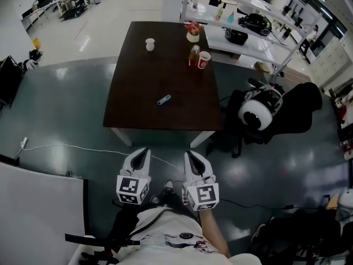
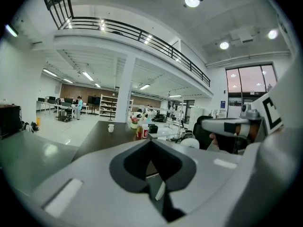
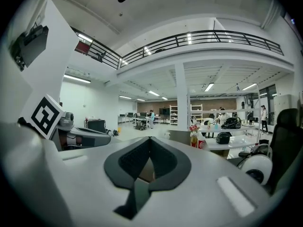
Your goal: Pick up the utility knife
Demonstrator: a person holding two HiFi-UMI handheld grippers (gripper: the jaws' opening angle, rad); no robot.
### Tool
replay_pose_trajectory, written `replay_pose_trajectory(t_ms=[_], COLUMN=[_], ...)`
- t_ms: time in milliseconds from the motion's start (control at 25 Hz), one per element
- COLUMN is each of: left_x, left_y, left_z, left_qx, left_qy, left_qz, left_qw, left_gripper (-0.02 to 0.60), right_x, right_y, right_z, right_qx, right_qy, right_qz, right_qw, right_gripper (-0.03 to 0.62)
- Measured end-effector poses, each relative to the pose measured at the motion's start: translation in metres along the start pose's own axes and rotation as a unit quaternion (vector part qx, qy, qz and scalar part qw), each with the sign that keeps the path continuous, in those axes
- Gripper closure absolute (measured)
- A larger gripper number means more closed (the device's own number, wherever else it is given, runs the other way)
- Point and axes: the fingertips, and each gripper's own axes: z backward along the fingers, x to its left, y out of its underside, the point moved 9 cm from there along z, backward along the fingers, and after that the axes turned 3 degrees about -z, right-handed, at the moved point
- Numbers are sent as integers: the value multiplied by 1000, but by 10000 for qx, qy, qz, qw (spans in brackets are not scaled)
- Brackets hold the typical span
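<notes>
- Head view: utility knife (image 1: 164, 100), blue, lies flat on the dark brown table (image 1: 138, 93), a little right of centre in the near half, with bare tabletop all round it.
- Nothing touches the knife. Both grippers are well short of the table, low in the frame over the grey floor (image 1: 66, 109) and close to the person's body.
- Left gripper (image 1: 144, 152): jaws together with tips meeting, nothing between them. Left gripper view shows the same.
- Right gripper (image 1: 190, 155): jaws also closed tip to tip and empty. Right gripper view shows this.
- The grippers sit side by side, both pointing toward the near table edge with a gap between them. Each shows in the edge of the other's view.
- Far end of the table: white cup (image 1: 150, 44) stands alone on the left. Red cup (image 1: 204, 59) and a bottle (image 1: 193, 55) stand just beside each other on the right. All are well apart from the knife.
- Right of the table: black chair (image 1: 300, 109) with a round white and black object (image 1: 255, 114) on it.
- White cable (image 1: 55, 146) runs across the floor at the left, near the table's corner.
- I can't make out the knife in either gripper view. Only the table's far-end items show there.
</notes>
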Motion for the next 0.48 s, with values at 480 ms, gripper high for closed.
replay_pose_trajectory(t_ms=[480], left_x=[11], left_y=[-27], left_z=[-72], left_qx=[78], left_qy=[-194], left_qz=[-101], left_qw=[9997], left_gripper=[583], right_x=[-61], right_y=[-9], right_z=[-54], right_qx=[-194], right_qy=[-273], right_qz=[-189], right_qw=[9993], right_gripper=[592])
